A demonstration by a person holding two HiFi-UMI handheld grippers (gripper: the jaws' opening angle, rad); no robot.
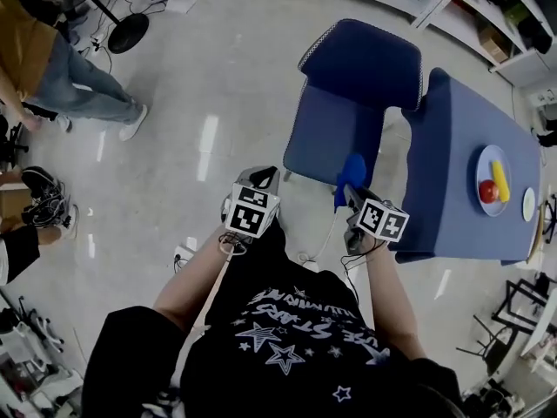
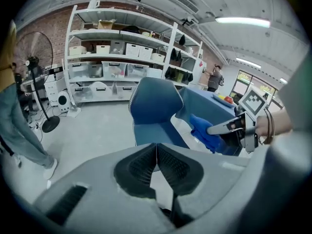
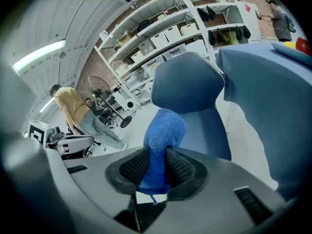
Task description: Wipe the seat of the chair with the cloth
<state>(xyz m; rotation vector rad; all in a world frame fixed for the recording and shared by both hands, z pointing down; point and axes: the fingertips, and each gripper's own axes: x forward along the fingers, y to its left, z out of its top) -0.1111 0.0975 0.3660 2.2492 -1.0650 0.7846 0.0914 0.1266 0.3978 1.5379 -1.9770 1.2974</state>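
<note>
While pinched in right tool [image 3: 157,156] | cloth [image 3: 165,126] | near chair seat [image 3: 208,130]

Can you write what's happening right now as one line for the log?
right tool: shut on cloth | left tool: shut, empty | cloth: beside chair seat, not on it

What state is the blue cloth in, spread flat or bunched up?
Bunched up: the right gripper pinches the cloth, which sticks out past its jaws as a rounded wad.
</note>
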